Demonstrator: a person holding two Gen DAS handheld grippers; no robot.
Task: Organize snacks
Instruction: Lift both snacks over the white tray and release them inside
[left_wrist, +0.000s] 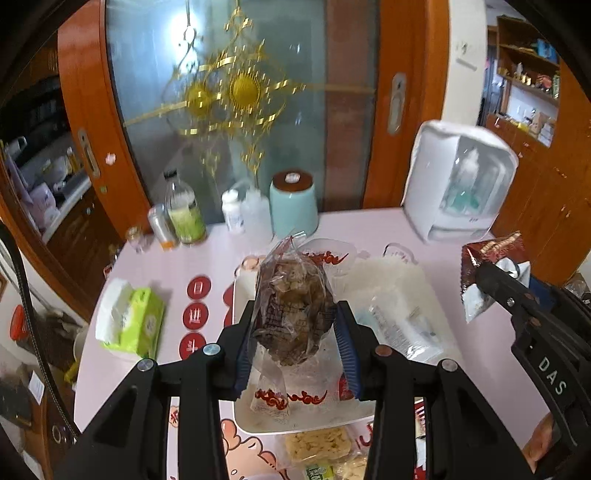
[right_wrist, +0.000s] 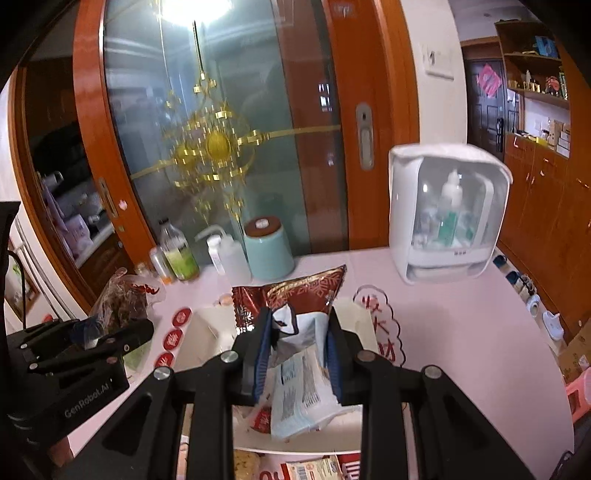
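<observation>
Snacks are in both grippers: our left gripper (left_wrist: 295, 332) is clamped on a clear bag of brown snacks (left_wrist: 291, 306), held above the white tray (left_wrist: 243, 413) w/ other packets inside. Our right gripper (right_wrist: 297, 350) is pressed on a red-and-white snack packet (right_wrist: 295, 295), also over the tray. Green tissue box (left_wrist: 129, 321) lies left of the tray, on the pink table (left_wrist: 461, 369).
</observation>
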